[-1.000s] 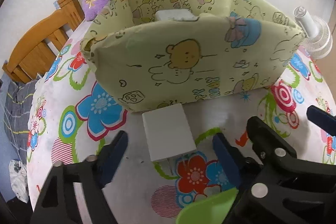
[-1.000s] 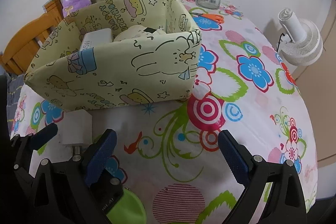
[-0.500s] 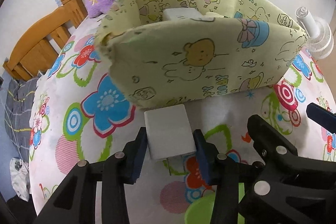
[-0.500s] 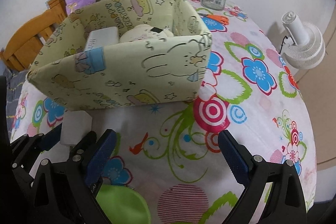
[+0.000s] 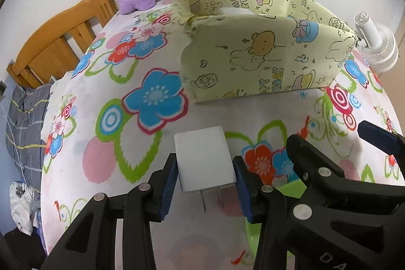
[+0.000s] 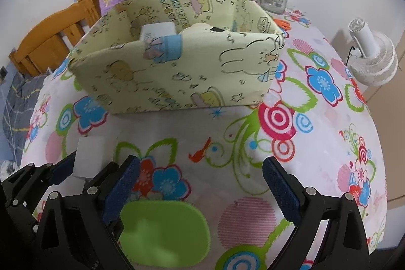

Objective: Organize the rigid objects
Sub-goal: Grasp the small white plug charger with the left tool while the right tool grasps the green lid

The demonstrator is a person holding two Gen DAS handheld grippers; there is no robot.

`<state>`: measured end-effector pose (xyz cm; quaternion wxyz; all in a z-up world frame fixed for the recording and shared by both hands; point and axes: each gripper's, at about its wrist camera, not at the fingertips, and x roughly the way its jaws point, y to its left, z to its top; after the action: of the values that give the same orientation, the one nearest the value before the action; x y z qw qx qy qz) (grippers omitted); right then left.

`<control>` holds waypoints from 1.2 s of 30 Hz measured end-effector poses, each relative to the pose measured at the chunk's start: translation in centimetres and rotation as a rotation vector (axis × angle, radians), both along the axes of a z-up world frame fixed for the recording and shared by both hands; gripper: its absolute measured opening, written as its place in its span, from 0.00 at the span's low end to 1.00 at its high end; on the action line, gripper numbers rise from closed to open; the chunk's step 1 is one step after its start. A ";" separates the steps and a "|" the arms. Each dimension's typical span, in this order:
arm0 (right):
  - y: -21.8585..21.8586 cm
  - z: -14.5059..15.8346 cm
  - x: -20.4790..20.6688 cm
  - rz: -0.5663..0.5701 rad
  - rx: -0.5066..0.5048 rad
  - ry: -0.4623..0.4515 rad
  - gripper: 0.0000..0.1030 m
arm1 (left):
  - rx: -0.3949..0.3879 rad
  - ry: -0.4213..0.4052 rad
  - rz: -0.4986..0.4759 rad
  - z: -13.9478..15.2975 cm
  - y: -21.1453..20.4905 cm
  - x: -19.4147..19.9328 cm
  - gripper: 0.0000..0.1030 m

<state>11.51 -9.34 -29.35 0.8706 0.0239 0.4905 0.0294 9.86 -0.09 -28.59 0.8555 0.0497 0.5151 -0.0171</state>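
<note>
Left gripper (image 5: 205, 177) jaws clamped on white charger (image 5: 203, 158); right gripper (image 6: 200, 181) jaws spread wide, empty.

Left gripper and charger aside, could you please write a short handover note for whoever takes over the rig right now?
Left gripper: shut on the white charger, prongs pointing back toward the camera; whether it is off the table cannot be told.
Right gripper: open, holding nothing, over the flowered tablecloth.
Fabric storage box: straight ahead, already holding a white block and other items.
Done: charger gripped.
Left: carry it over the box's near wall and release it inside. A green flat object under the right gripper may be next.
</note>
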 end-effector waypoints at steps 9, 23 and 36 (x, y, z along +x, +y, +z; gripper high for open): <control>1.5 0.2 -1.6 0.091 -0.007 0.003 0.96 | -0.009 -0.004 -0.005 0.4 1.2 -2.5 0.43; 2.7 -1.9 -3.7 0.080 -0.008 0.071 1.00 | -0.012 0.009 -0.052 -0.6 2.2 -5.5 0.43; 3.5 -3.3 -3.5 0.088 -0.022 0.113 1.00 | -0.030 0.015 -0.057 -1.3 2.6 -6.5 0.43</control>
<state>8.02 -5.87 -32.67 0.8397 -0.0056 0.5395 0.0610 3.38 2.49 -29.86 0.8514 0.0514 0.5197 -0.0494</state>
